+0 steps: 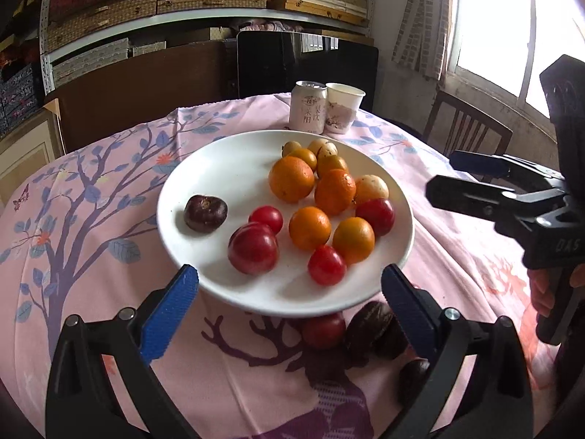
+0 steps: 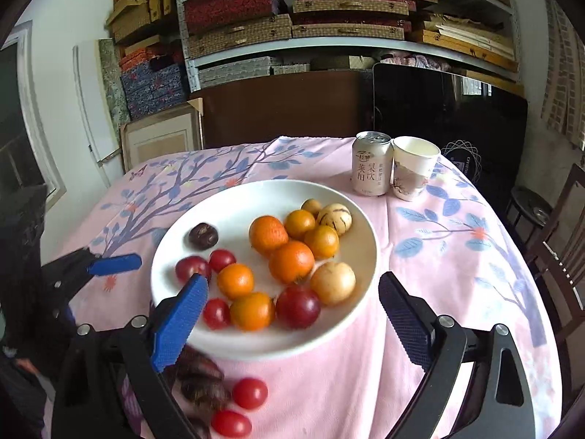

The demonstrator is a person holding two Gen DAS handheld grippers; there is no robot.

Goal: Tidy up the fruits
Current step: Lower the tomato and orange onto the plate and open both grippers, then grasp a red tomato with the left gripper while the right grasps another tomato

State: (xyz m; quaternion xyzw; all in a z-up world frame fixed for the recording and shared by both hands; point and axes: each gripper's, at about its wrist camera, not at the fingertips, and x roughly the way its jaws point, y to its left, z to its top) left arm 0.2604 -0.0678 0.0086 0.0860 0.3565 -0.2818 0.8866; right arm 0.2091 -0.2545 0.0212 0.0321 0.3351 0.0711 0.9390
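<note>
A white plate (image 1: 219, 168) (image 2: 237, 205) on the pink tablecloth holds several oranges (image 1: 291, 179), red tomatoes (image 1: 253, 248), pale yellow fruits (image 2: 333, 218) and one dark purple fruit (image 1: 205, 213) at its left. Loose on the cloth in front of the plate lie dark purple fruits (image 1: 369, 323) (image 2: 204, 391) and red tomatoes (image 1: 323, 330) (image 2: 250, 393). My left gripper (image 1: 289, 311) is open and empty, straddling the plate's near rim. My right gripper (image 2: 292, 314) is open and empty over the plate's near edge; it also shows at the right in the left wrist view (image 1: 438, 177).
A drink can (image 1: 308, 107) (image 2: 372, 163) and a paper cup (image 1: 343, 108) (image 2: 413, 172) stand behind the plate. A wooden chair (image 1: 471, 128) is at the table's right. Shelves with boxes (image 2: 329, 11) fill the back wall.
</note>
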